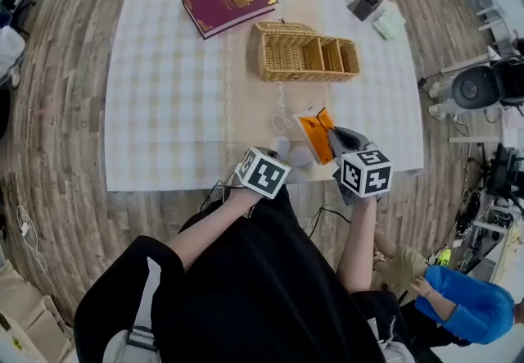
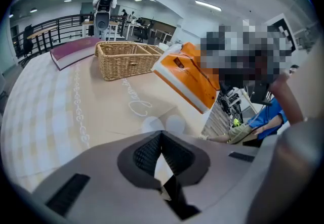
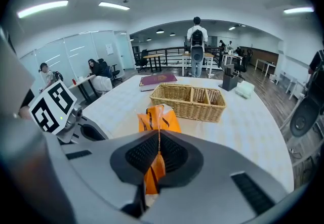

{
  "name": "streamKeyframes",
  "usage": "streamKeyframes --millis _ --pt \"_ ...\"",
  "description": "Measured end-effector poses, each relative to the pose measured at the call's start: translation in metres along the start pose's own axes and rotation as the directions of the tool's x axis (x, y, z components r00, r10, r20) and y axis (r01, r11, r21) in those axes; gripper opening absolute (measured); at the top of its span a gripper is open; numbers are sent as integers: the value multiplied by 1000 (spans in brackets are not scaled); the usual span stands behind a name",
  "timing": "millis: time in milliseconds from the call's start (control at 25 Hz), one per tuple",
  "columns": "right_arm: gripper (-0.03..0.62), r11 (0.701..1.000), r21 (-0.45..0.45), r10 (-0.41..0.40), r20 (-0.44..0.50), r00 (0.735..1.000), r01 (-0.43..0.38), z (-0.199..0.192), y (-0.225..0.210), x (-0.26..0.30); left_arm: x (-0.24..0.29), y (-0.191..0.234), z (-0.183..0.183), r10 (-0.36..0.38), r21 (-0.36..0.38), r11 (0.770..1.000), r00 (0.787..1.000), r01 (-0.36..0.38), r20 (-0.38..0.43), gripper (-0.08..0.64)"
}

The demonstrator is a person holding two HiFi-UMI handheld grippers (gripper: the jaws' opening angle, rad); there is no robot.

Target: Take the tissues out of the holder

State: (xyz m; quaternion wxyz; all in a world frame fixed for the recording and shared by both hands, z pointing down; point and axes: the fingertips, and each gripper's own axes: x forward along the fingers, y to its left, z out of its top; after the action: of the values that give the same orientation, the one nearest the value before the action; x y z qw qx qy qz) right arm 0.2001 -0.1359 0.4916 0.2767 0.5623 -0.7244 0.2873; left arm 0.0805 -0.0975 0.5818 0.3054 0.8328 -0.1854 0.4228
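An orange tissue pack hangs tilted just above the table's front edge. My right gripper is shut on it. In the right gripper view the pack's orange wrapper is pinched flat between the pads of the right gripper. My left gripper sits close to the pack's left side. In the left gripper view the left gripper has its jaws together on a small white tissue, and the pack floats ahead and to the right. The tissue does not show in the head view.
A wicker basket with compartments stands mid-table beyond the pack. A maroon book lies at the back left. A dark box and a pale green item sit at the back right. A person in blue is at the lower right.
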Motion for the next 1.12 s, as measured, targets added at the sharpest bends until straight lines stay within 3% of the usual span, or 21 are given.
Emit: streamKeyframes --millis 520,720,920,1120 --pt "17 970 217 -123 48 991 110 -82 13 -64 19 -69 -15 -71 169 982 995 83 -72 0" --pt "17 948 293 -148 76 986 120 -111 16 -85 25 -98 -19 -96 160 982 993 105 -64 0" --pt "17 935 329 -162 68 984 132 -144 23 -104 22 -120 -36 -49 190 980 997 59 -57 0" --pt "17 920 359 -176 30 984 154 -200 0 -144 37 -182 -53 -29 205 978 999 38 -46 0"
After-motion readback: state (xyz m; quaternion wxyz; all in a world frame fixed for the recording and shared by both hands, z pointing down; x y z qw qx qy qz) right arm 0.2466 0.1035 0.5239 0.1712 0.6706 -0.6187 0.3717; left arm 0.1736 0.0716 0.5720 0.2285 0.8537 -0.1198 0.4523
